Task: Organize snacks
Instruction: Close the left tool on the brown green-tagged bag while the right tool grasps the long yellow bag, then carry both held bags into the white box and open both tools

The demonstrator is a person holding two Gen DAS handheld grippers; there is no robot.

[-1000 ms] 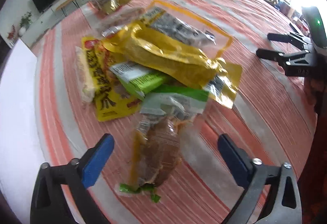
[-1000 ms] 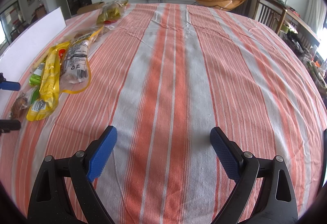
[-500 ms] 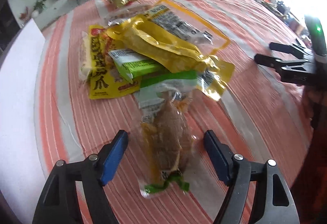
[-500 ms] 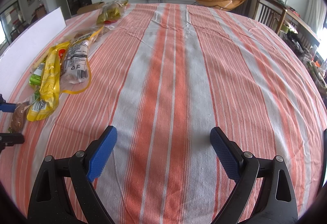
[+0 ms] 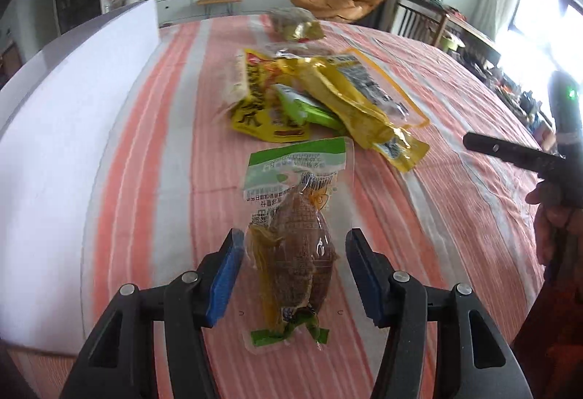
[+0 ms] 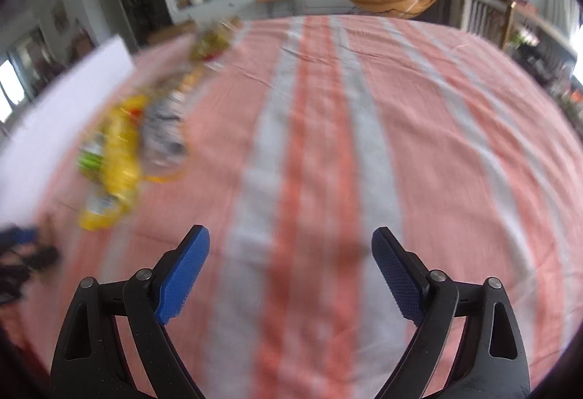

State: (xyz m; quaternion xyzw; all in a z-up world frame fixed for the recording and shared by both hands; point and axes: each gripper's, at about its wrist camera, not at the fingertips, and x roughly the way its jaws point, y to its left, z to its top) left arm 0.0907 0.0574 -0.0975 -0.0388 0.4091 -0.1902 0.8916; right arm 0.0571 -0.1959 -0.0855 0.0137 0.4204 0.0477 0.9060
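A clear pouch with a brown snack and a green header (image 5: 291,253) lies on the striped tablecloth (image 5: 455,216), just in front of the snack pile. My left gripper (image 5: 296,238) straddles the pouch's lower half. Its jaws are closing: the left pad sits at the wrapper's edge, the right pad stands a small gap away. The pile (image 5: 309,96) holds yellow, green and clear packets. My right gripper (image 6: 290,235) hangs open over bare cloth, nothing between its pads; the left wrist view shows it at the right edge (image 5: 510,153).
A white board (image 5: 73,107) lines the table's left side. One more packet (image 5: 297,25) lies beyond the pile near the far edge. In the blurred right wrist view the pile (image 6: 124,147) sits far left. Chairs and a TV unit stand past the table.
My left gripper came in over the brown pouch and rolled level while its jaws narrowed around it. The right wrist view has gone blurred and shifted a little.
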